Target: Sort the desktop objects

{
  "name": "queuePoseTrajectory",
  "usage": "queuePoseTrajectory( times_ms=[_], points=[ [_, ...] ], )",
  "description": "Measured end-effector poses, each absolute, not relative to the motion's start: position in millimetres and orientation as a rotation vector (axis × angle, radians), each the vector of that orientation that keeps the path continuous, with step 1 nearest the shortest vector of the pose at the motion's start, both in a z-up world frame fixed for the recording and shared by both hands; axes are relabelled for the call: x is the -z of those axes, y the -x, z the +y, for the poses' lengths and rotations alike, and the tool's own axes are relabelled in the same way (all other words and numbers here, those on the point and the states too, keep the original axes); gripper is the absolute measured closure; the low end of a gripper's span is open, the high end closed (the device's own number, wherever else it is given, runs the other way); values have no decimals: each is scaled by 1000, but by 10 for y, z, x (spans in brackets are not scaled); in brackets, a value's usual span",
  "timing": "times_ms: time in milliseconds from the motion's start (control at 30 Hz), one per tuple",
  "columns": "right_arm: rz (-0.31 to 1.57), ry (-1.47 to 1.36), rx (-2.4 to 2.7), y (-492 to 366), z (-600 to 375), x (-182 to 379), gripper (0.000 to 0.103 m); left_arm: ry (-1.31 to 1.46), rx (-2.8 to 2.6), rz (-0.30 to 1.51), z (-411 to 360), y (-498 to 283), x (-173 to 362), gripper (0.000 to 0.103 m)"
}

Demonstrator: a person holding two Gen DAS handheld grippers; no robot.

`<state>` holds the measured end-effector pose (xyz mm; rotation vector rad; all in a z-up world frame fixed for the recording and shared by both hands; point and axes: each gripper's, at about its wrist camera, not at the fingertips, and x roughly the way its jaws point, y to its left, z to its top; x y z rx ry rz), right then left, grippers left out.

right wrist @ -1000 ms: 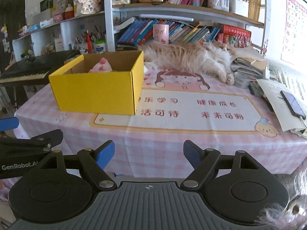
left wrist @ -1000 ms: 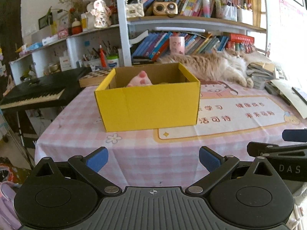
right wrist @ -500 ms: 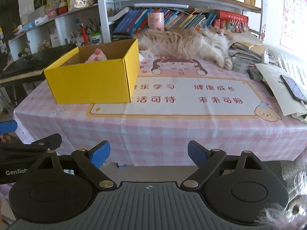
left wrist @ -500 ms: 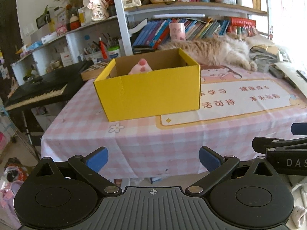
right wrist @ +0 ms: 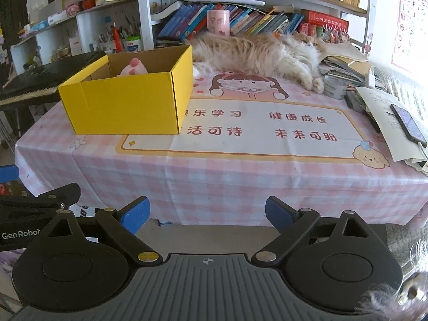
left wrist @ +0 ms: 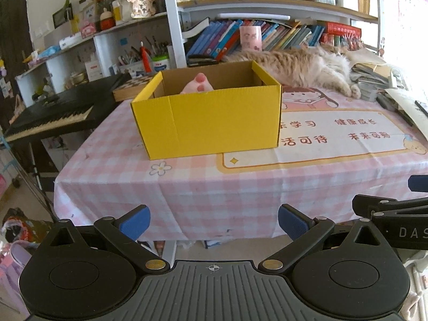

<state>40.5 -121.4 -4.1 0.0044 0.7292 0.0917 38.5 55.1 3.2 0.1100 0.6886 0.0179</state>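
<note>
A yellow cardboard box stands open on the left part of the pink checked table; it also shows in the right wrist view. A pink paw-shaped toy pokes up inside it, also seen in the right wrist view. My left gripper is open and empty, held off the table's front edge. My right gripper is open and empty, also in front of the table edge. Each gripper shows at the other view's side.
A fluffy cat lies along the table's back. Papers, books and a phone pile up at the right. A bookshelf stands behind, a black keyboard to the left. A printed mat covers the table middle.
Both grippers have drawn back from the table and lower; the table front edge and hanging cloth now show. Both stay open and empty.
</note>
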Motion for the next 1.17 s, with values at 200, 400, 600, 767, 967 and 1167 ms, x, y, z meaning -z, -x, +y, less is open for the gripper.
queuePoseTrajectory(
  times_ms=[200,400,600,767,967,1167],
  points=[
    [733,-5,-90,-415,-1229,47,10,-109,-20,685,546,-376,-37,0],
    [735,-5,-90,-417,-1226,48,10,-108,-19,685,548,-379,-35,0],
    [735,-4,-90,-422,-1225,46,10,-106,-18,686,545,-387,-32,0],
    [739,-2,-91,-433,-1230,59,10,-100,-18,693,551,-412,-8,0],
    [748,-1,-94,-479,-1231,81,10,-71,-1,683,584,-427,-13,0],
    [769,-3,-88,-519,-1225,99,10,-68,13,697,579,-480,-2,0]
  ],
)
